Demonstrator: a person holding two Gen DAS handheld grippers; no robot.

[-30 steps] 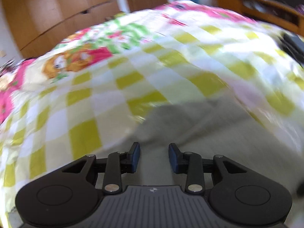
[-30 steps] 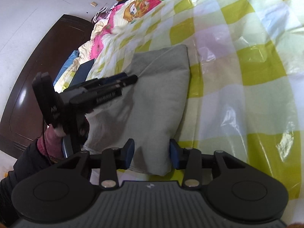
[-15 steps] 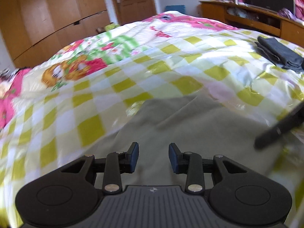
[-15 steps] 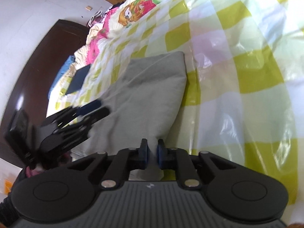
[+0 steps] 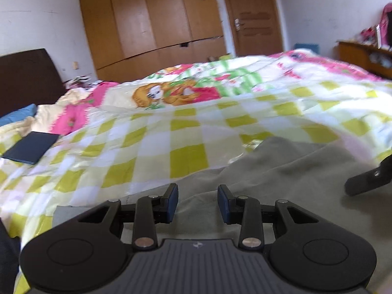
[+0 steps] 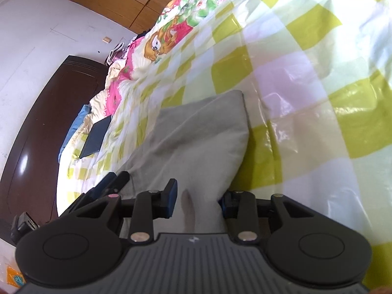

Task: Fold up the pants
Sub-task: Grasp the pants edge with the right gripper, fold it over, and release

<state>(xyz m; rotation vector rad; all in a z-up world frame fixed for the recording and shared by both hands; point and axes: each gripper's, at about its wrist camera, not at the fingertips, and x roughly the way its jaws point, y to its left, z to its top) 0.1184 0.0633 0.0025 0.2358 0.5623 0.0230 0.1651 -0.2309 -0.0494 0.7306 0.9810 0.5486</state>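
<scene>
Grey pants lie folded on the checked bedspread. Left gripper, tilted down over the pants' near edge, jaws apart and empty. Right gripper, angled down alongside, jaws opening with pants fabric between them

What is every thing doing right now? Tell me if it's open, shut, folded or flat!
Pants: grey, folded, lying on the bed.
Left gripper: open above the pants, holding nothing.
Right gripper: jaws opening, pants cloth between them.
Bedcover: spread out, a bit wrinkled.
Dark flat book-like thing: lying flat on the bed.
Wardrobe: doors shut.
Room door: shut.
</scene>
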